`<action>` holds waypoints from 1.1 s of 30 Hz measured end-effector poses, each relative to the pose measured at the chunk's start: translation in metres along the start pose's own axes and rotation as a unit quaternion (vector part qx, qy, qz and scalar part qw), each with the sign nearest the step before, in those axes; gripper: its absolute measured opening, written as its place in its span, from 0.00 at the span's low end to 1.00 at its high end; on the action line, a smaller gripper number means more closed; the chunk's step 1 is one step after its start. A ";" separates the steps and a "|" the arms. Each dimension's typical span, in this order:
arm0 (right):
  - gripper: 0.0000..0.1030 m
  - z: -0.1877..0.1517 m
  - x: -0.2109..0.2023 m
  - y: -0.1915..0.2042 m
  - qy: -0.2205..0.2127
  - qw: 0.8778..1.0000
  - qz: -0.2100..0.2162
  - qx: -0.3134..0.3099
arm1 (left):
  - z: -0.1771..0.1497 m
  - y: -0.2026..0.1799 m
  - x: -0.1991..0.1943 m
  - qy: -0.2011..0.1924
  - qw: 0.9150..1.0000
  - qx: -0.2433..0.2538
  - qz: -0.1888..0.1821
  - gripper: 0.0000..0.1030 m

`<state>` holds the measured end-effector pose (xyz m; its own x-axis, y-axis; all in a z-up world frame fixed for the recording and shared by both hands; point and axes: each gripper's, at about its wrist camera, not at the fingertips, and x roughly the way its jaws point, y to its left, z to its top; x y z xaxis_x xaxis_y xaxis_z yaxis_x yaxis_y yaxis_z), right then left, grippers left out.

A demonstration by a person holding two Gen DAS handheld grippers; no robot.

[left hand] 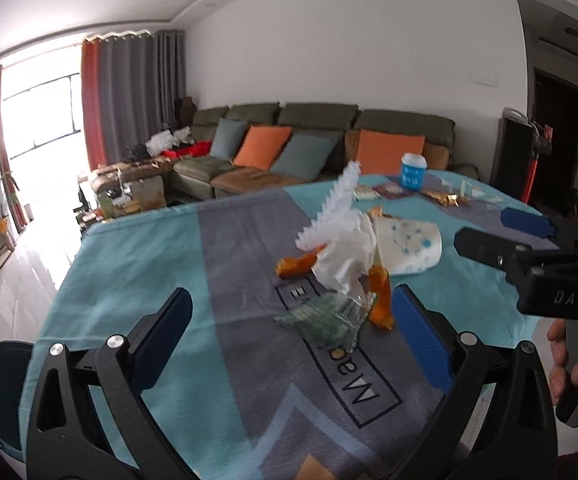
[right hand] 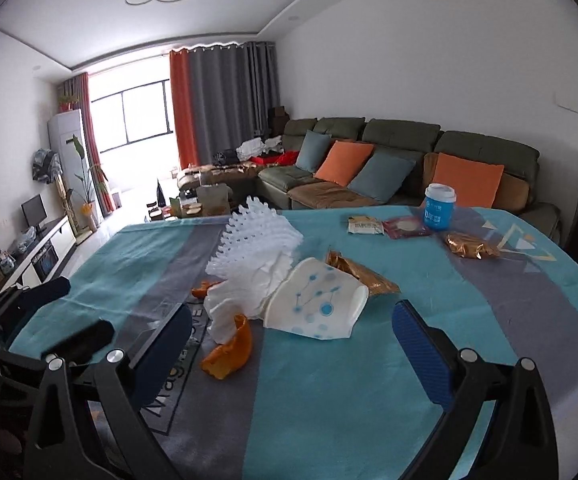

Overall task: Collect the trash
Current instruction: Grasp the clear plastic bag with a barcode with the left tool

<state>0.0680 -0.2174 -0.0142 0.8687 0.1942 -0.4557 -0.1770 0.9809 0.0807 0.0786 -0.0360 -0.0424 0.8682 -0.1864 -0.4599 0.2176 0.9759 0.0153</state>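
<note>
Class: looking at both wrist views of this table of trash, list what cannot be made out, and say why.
- Left view: clear wrapper, blurred; contents unreadable.
- Right view: that wrapper is mostly hidden behind the right gripper finger.
- Both views: print on the blue tub too small.
- Left view: bin cut off by the edge; contents hidden.

A crushed white paper cup [right hand: 317,307] with blue dots lies on its side ahead of the right gripper's fingers [right hand: 423,356], between them. Touching its left, crumpled white tissue [right hand: 255,268] fans upward. Orange peel [right hand: 231,354] sits just before the left finger, beside the tissue. A gold wrapper [right hand: 359,274] pokes out behind the cup. A clear plastic wrapper [left hand: 331,318] lies between the left gripper's fingers [left hand: 421,340]. Far beyond stand a blue cup [right hand: 440,207], 2 flat packets [right hand: 387,226] and another gold wrapper [right hand: 471,245].
</note>
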 end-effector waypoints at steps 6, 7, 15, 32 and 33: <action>0.94 -0.001 0.014 -0.007 0.034 0.999 0.006 0.022 | -0.003 -0.005 0.024 0.033 0.999 0.014 -0.010 0.95; 0.94 -0.001 0.017 -0.009 0.037 0.999 0.010 0.027 | -0.003 -0.005 0.029 0.040 0.999 0.015 -0.010 0.95; 0.94 -0.002 0.028 -0.015 0.056 0.997 0.011 0.042 | -0.003 -0.016 0.057 0.078 0.996 0.043 -0.023 0.93; 0.94 -0.004 0.051 -0.003 0.093 0.994 0.054 0.032 | -0.008 -0.005 0.084 0.122 0.992 0.004 -0.043 0.37; 0.94 -0.004 0.052 -0.002 0.098 0.993 0.057 0.032 | -0.009 -0.004 0.085 0.126 0.991 0.001 -0.043 0.30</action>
<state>0.1121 -0.2096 -0.0416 0.7366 0.3044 -0.6039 -0.2340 0.9525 0.1946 0.1478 -0.0547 -0.0895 0.7070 -0.2347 -0.6672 0.2874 0.9573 -0.0322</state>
